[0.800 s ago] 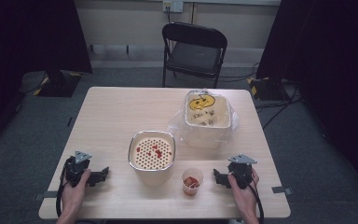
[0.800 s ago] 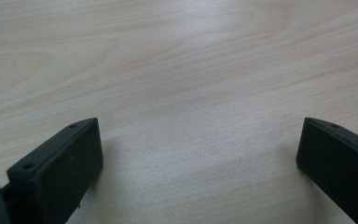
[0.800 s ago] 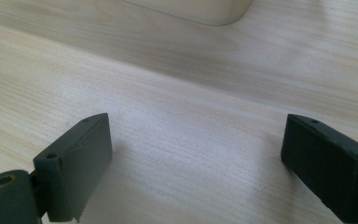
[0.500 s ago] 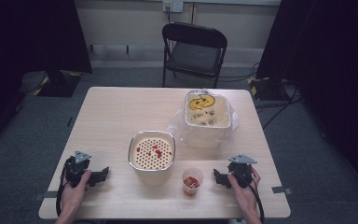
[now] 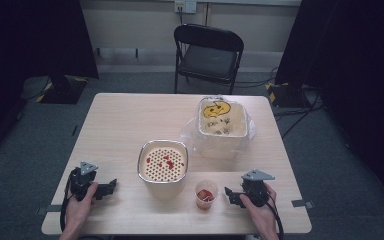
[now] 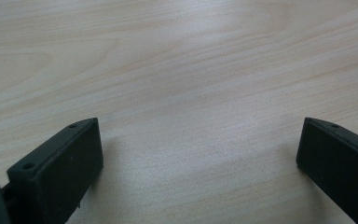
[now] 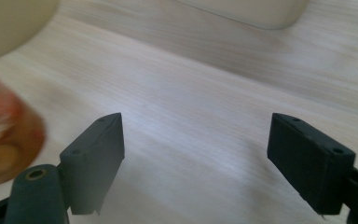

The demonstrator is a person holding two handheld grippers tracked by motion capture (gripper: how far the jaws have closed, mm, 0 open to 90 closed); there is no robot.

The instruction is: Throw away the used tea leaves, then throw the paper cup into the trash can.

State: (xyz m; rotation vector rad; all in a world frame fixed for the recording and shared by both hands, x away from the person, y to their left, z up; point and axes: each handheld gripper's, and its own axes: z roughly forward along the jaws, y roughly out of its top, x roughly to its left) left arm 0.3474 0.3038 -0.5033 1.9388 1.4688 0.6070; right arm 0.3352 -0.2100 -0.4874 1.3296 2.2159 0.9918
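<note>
Both grippers, left gripper and right gripper, wide open on pale wooden table, black folding chair beyond.

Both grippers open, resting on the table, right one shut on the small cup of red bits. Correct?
Not quite: the right gripper is open and empty. The small cup stands apart beside it, per the high view and right gripper view. The left gripper is open too.
</note>
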